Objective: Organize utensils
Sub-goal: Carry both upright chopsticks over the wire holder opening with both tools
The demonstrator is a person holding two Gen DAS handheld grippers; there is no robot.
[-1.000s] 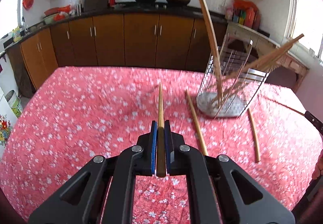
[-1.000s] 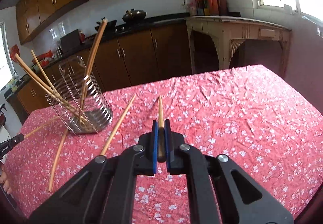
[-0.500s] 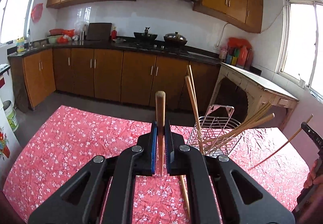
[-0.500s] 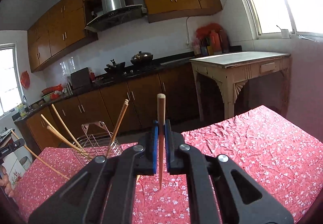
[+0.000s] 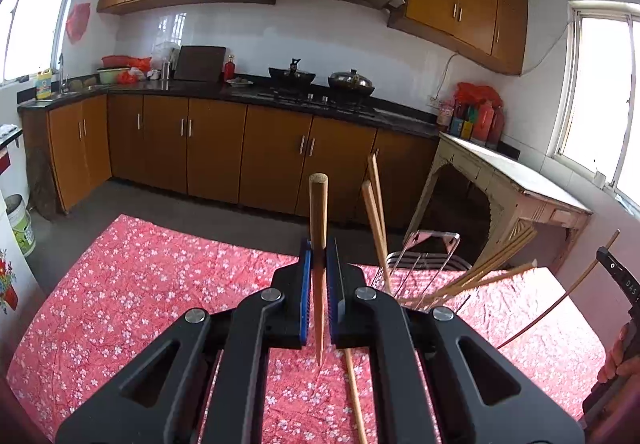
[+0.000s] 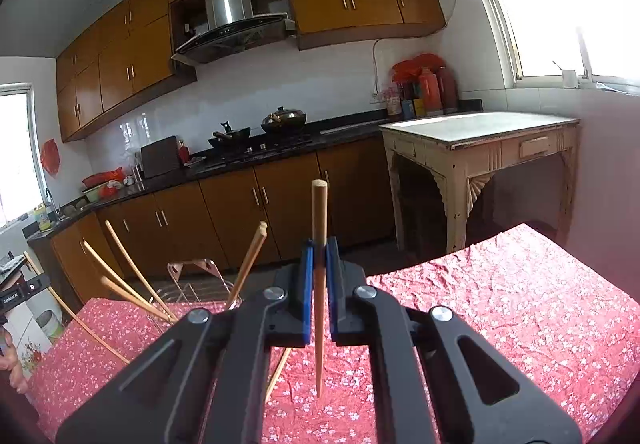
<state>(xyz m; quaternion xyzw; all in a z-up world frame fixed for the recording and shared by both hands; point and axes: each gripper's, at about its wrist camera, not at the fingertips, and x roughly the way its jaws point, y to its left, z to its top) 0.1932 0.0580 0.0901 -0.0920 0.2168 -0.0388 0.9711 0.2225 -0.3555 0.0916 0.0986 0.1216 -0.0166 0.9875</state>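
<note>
My left gripper [image 5: 319,276] is shut on a wooden chopstick [image 5: 318,228] that stands upright, thick end up, above the table. My right gripper [image 6: 319,276] is shut on another wooden chopstick [image 6: 319,228], also upright. A wire utensil holder [image 5: 430,264] with several chopsticks leaning in it stands just right of my left gripper; it shows left of my right gripper in the right wrist view [image 6: 196,284]. A loose chopstick [image 5: 354,396] lies on the cloth below my left gripper. The right gripper, holding its chopstick, shows at the right edge of the left wrist view [image 5: 616,284].
The table carries a red floral cloth [image 5: 140,284]. Brown kitchen cabinets [image 5: 216,152] and a counter with pots run along the far wall. A pale wooden side table [image 6: 480,148] stands beyond the table's far right. Another loose chopstick [image 6: 278,372] lies under my right gripper.
Both grippers have risen and tilted up from the cloth, each lifting its chopstick from lying flat to standing upright. The views now face the kitchen wall instead of the table.
</note>
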